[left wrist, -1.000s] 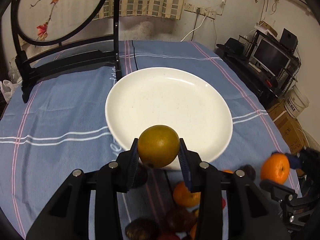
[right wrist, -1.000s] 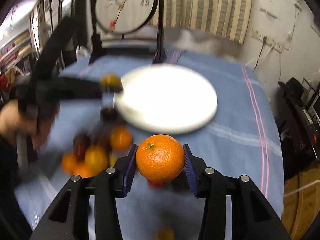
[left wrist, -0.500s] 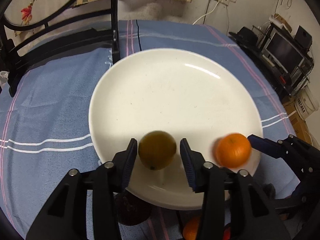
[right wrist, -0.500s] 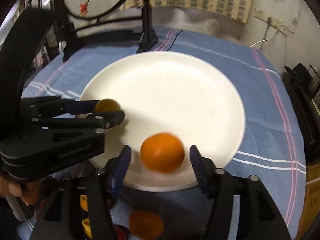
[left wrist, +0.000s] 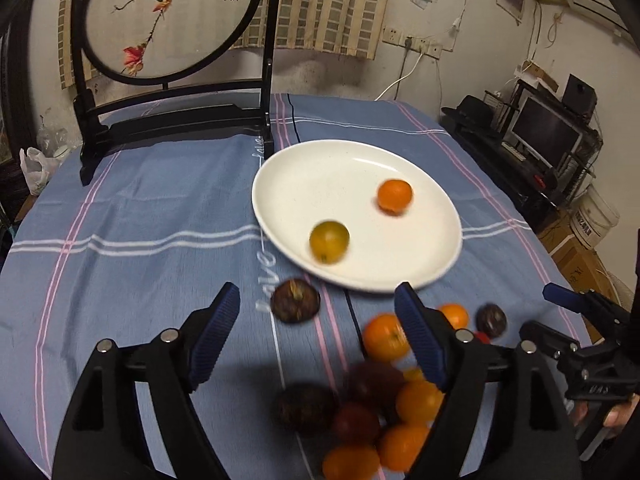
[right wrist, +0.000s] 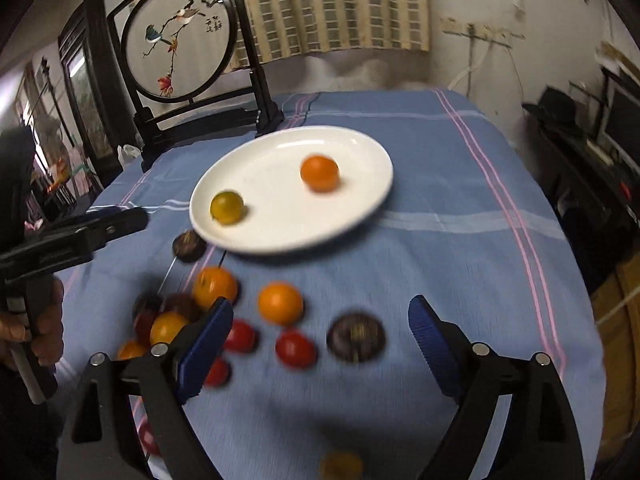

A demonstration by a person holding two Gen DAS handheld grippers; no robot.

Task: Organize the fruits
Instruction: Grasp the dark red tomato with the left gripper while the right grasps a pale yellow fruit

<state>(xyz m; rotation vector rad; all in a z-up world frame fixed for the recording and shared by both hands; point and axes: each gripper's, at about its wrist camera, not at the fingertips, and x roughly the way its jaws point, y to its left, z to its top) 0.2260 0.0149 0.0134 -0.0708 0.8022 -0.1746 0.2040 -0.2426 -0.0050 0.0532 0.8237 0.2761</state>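
A white plate [left wrist: 424,280] [right wrist: 360,208] sits mid-table. On it lie a yellow-green fruit [left wrist: 329,241] [right wrist: 227,207] and an orange [left wrist: 395,195] [right wrist: 319,173]. A pile of loose oranges [left wrist: 385,337] [right wrist: 280,303], red fruits [right wrist: 295,349] and dark purple fruits [left wrist: 295,300] [right wrist: 356,336] lies on the cloth in front of the plate. My left gripper [left wrist: 320,332] is open and empty above the pile; it also shows in the right wrist view [right wrist: 120,220]. My right gripper [right wrist: 320,340] is open and empty; it also shows in the left wrist view [left wrist: 568,308].
A black wooden stand with a round embroidered screen [left wrist: 172,20] [right wrist: 180,36] stands at the back left of the blue striped tablecloth [left wrist: 140,220]. A monitor and shelves [left wrist: 548,132] stand past the table's right edge, with cardboard boxes [left wrist: 576,256] below.
Both grippers opened, left the yellow-green fruit and the orange on the plate, and pulled back over the pile of loose fruit.
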